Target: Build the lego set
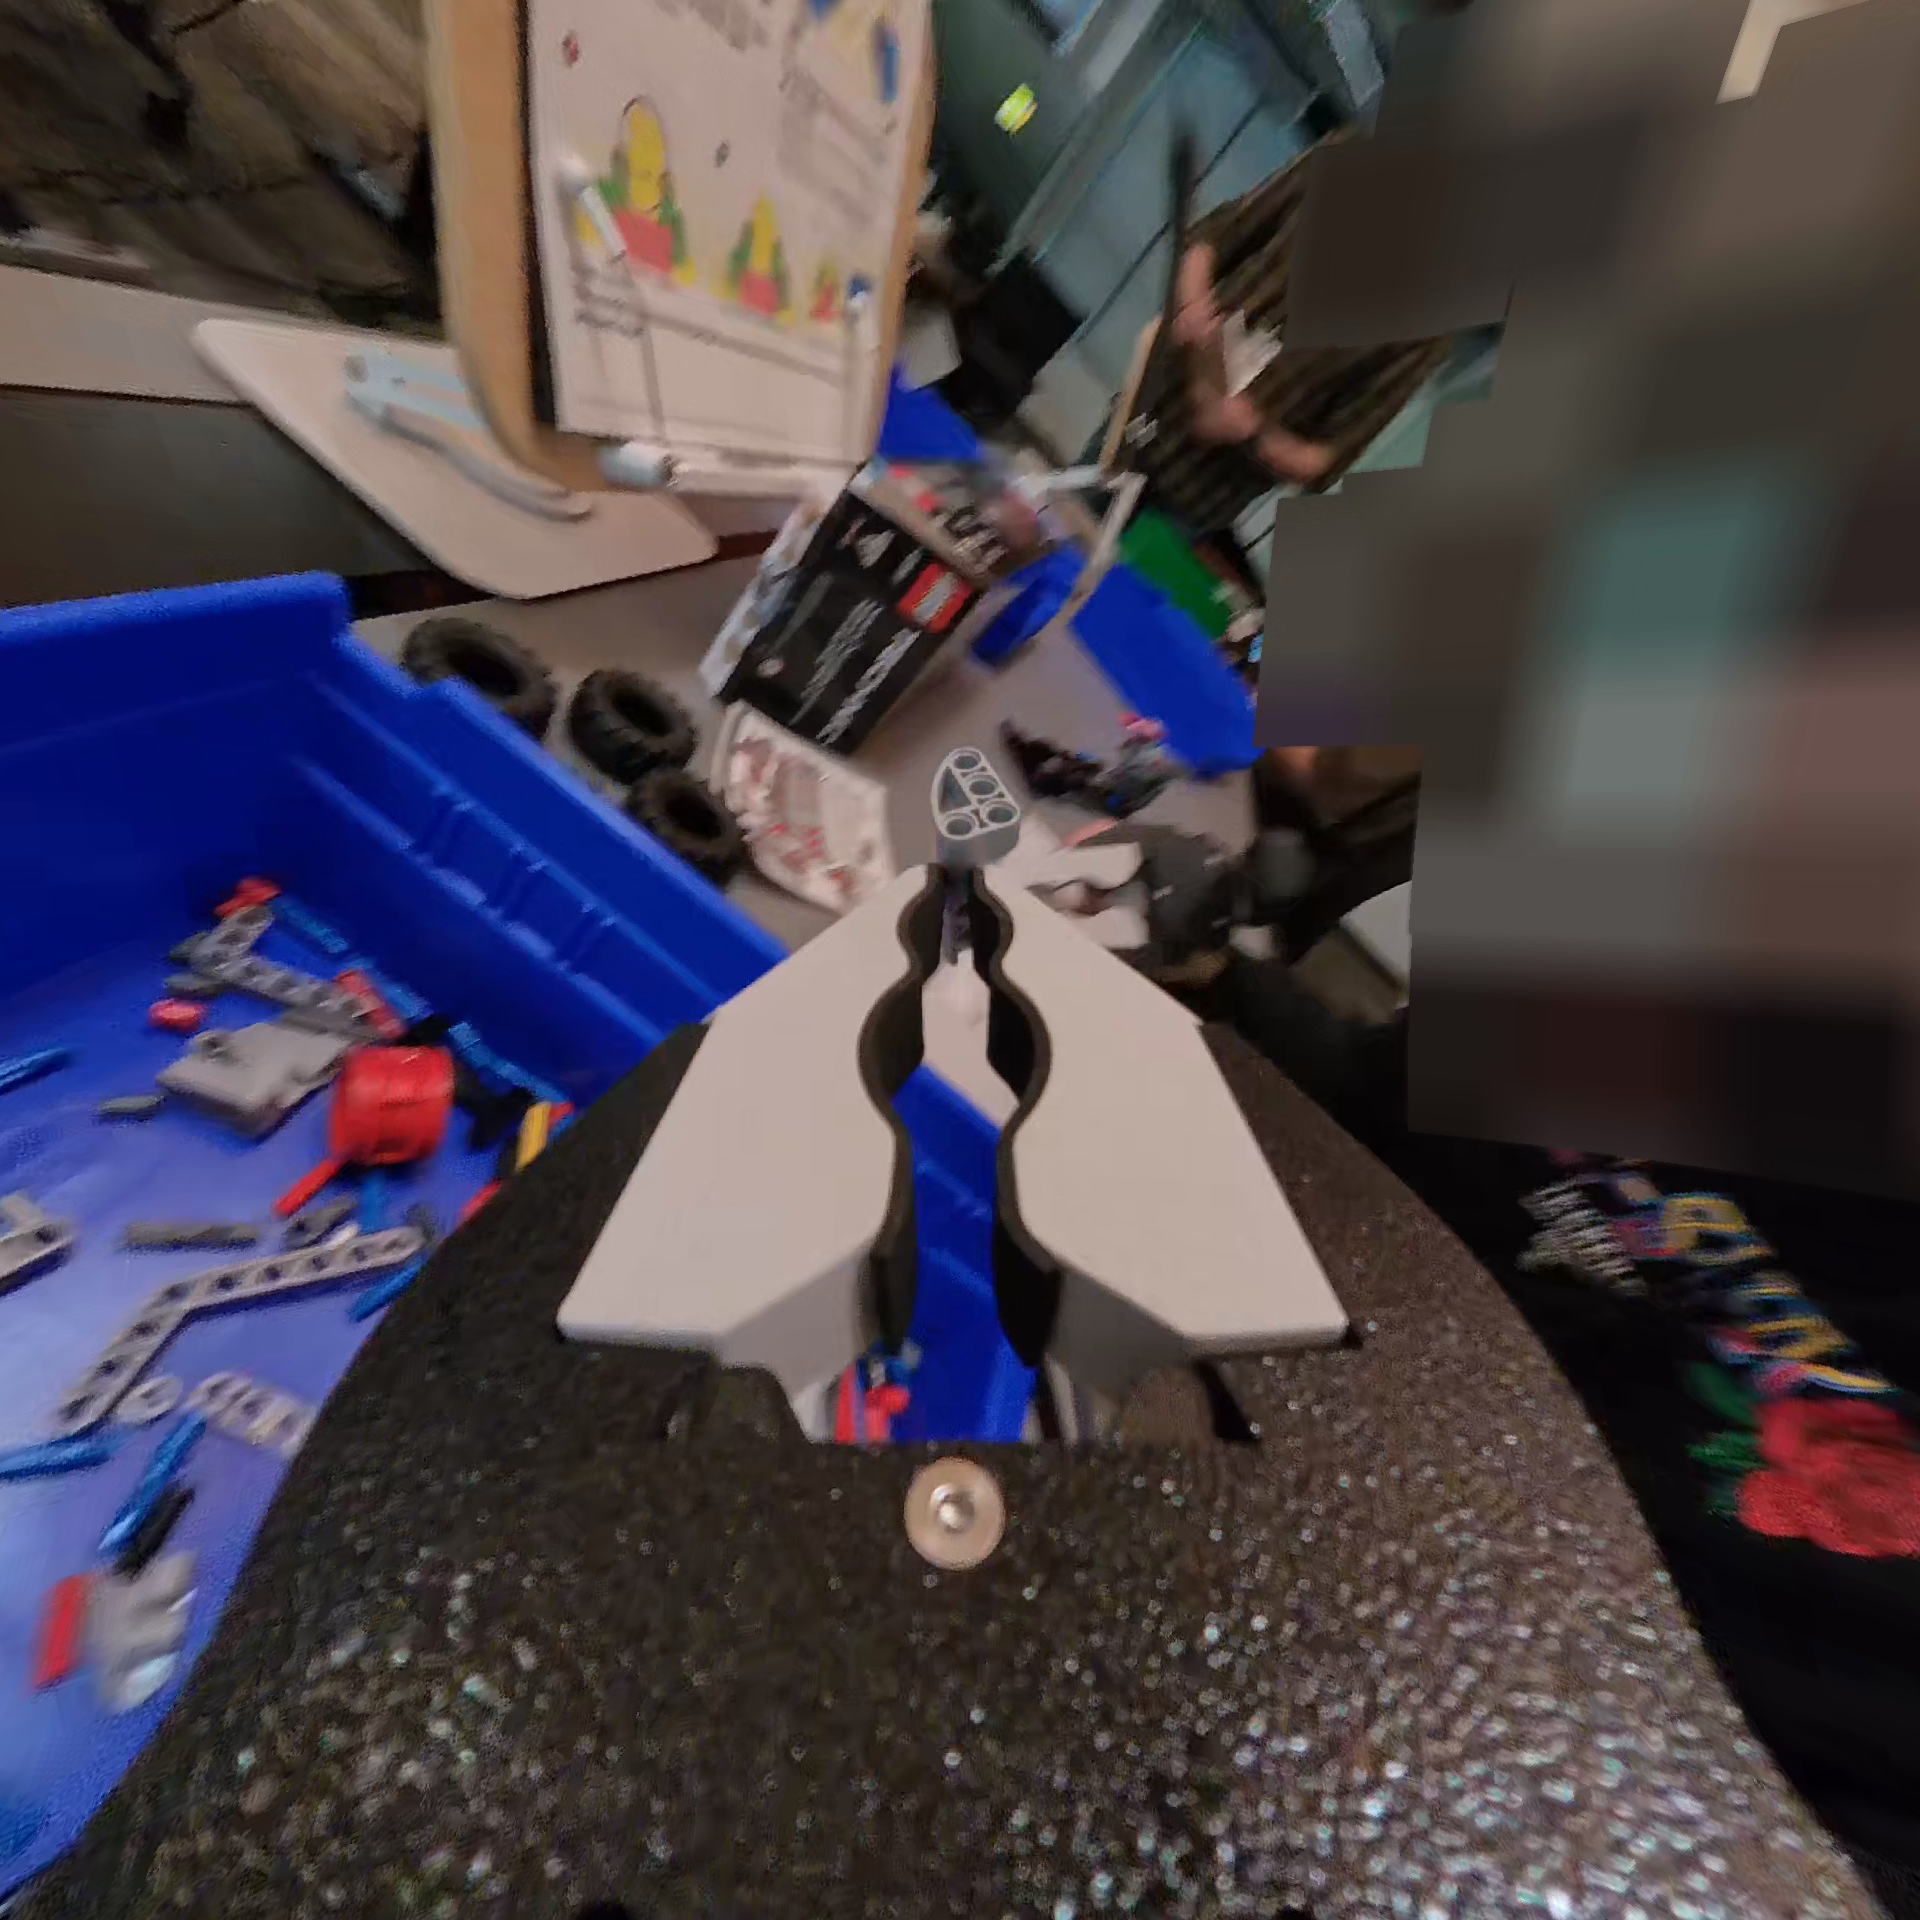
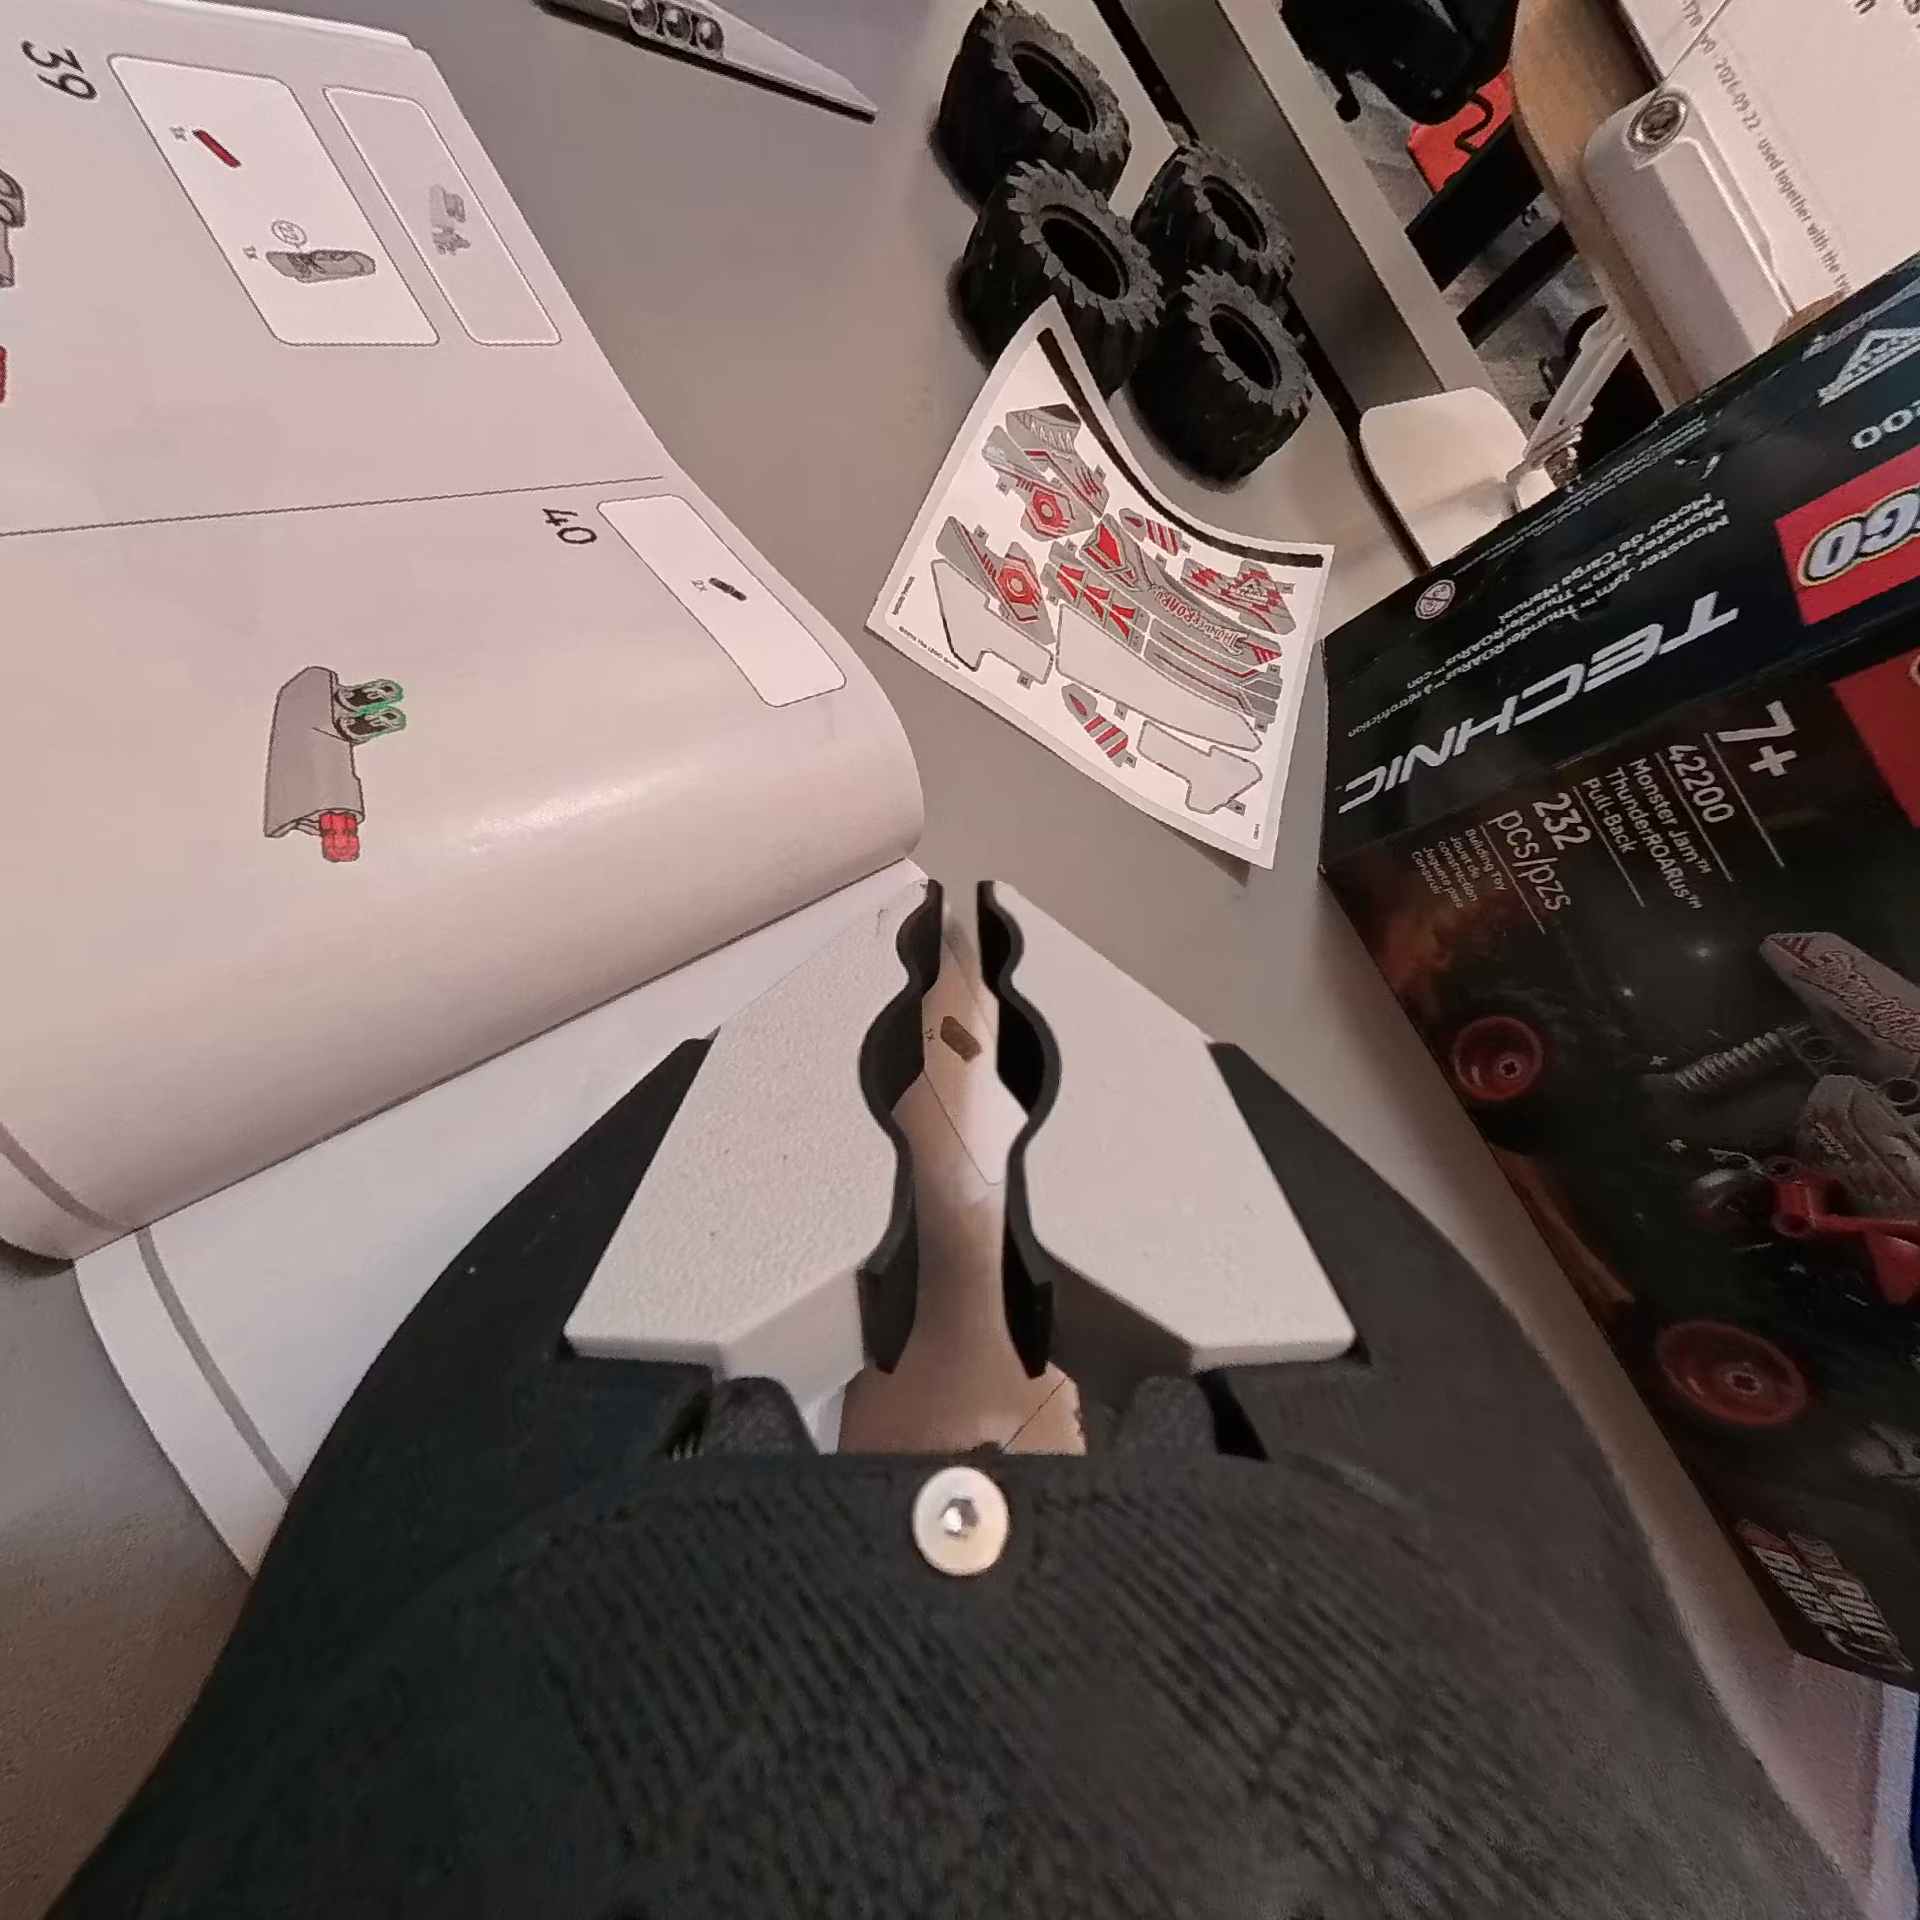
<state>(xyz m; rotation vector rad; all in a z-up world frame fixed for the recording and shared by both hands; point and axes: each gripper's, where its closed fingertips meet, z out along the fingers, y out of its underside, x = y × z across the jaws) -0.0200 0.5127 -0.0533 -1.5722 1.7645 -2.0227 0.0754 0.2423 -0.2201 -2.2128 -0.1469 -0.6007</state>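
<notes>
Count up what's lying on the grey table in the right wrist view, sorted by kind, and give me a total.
Knobbly black rubber tyres: 4
Red-and-grey sticker sheet: 1
Open white paper instruction booklet: 1
Black cardboard set box: 1
Flat grey plastic panel piece, at the top edge: 1
Total: 8

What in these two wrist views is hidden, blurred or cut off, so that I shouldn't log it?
- Left wrist view: loose parts in the blue bin are motion-blurred; shapes uncertain.
- Left wrist view: the left gripper holds a grey piece; its lower end is hidden between the fingers.
- Right wrist view: the instruction booklet runs off the left edge.
- Right wrist view: the right gripper covers the page beneath.
- Right wrist view: the box is cut by the right edge.
</notes>
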